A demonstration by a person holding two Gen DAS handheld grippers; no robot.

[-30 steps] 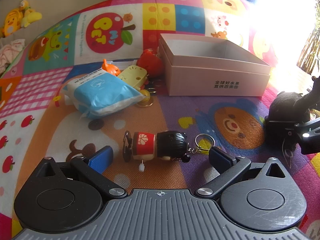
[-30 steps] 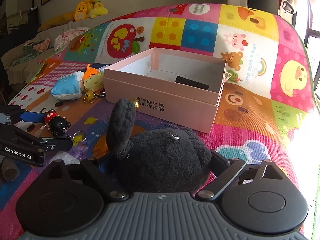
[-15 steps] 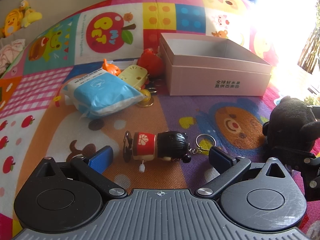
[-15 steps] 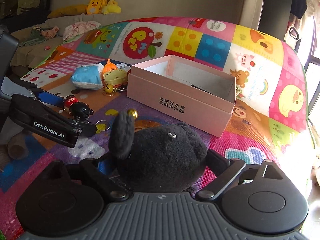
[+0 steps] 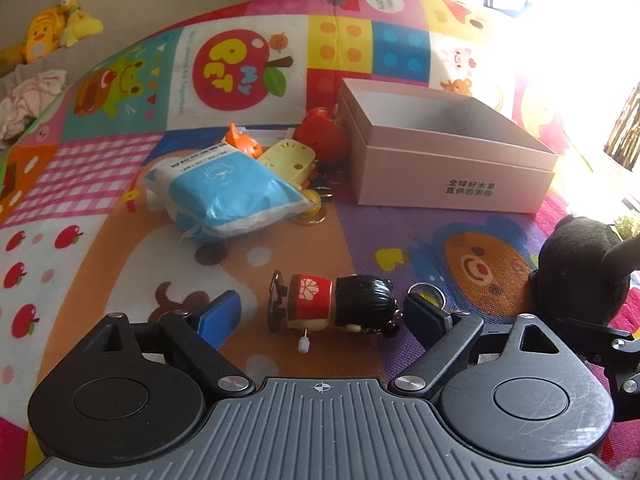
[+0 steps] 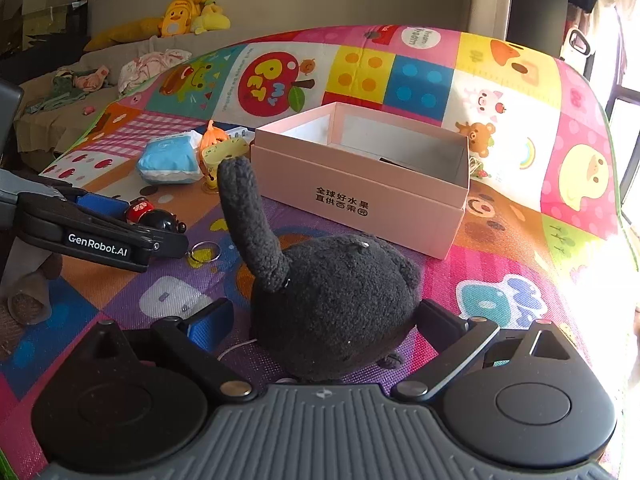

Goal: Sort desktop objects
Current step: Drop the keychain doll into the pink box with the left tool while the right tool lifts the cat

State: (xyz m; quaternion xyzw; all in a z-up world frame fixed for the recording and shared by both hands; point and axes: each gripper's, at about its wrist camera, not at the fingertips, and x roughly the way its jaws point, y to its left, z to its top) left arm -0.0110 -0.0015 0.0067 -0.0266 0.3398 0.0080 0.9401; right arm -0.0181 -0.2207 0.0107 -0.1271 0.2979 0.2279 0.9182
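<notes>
A black plush cat (image 6: 332,304) sits on the colourful mat between the fingers of my right gripper (image 6: 324,320), whose jaws stand wide, the blue pad apart from the plush. The plush also shows at the right edge of the left wrist view (image 5: 580,268). A red-and-black wind-up doll keychain (image 5: 336,304) lies on its side between the fingers of my open left gripper (image 5: 324,314), untouched. The left gripper (image 6: 100,236) and the doll (image 6: 154,216) show at the left of the right wrist view. An open pink box (image 6: 360,176) stands behind, also in the left wrist view (image 5: 448,152).
A blue tissue pack (image 5: 224,192), a yellow toy (image 5: 286,160), an orange toy (image 5: 240,144) and a red toy (image 5: 324,136) lie left of the box, with key rings (image 5: 316,200). A dark item (image 6: 394,162) lies inside the box. A sofa with plush toys (image 6: 184,16) stands behind the mat.
The right gripper has lowered the black plush onto the mat and opened its jaws around it. The left gripper and the doll have stayed in place.
</notes>
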